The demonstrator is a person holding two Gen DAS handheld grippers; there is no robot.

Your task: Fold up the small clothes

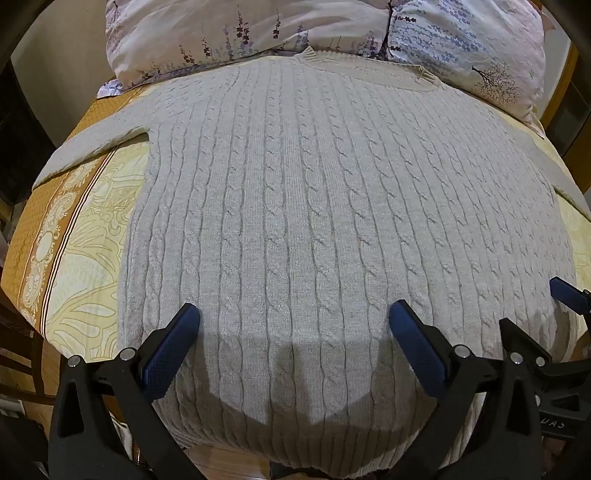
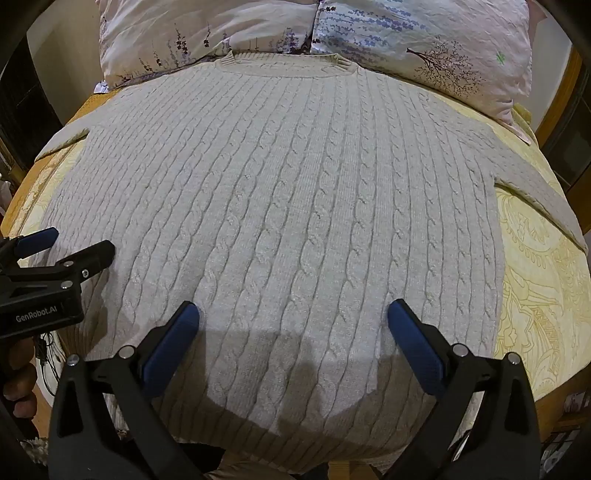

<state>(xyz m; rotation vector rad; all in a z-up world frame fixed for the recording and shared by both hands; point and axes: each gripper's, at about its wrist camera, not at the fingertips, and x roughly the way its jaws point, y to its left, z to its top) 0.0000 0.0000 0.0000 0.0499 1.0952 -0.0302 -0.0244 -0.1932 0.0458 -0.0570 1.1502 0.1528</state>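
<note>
Left claw (image 1: 294, 314) was spread wide, nothing between its blue pads (image 1: 417, 347) – it hung over the lower part of the sweater (image 1: 295, 192), just up from the hem, tilted steeply down. Its shadow fell on the knit right beneath. Whether the tips touched the fabric I couldn't tell.

Right claw (image 2: 293, 312) was the same: jaws wide, empty, over the lower body of the sweater near the hem. In the right wrist view the left claw showed at 9 o'clock; in the left wrist view one blue tip of the right claw (image 1: 569, 291) peeked in at 3 o'clock. A hand (image 2: 18, 373) gripped the left tool's handle at 8 o'clock in the right view.

The sweater – pale cable-knit, crew neck – lay flat and unfolded on the bed, hem nearest at 6 o'clock and draped a little over the mattress edge. Body ran up to the collar (image 2: 288, 64) at 12 o'clock. One sleeve (image 1: 96, 147) went out toward 9–10 o'clock, the other toward 3 o'clock.

Under it was a yellow patterned bedspread (image 1: 85, 236). Farthest off, two floral pillows (image 1: 236, 33) sat at 12 o'clock, the collar just touching them.
</note>
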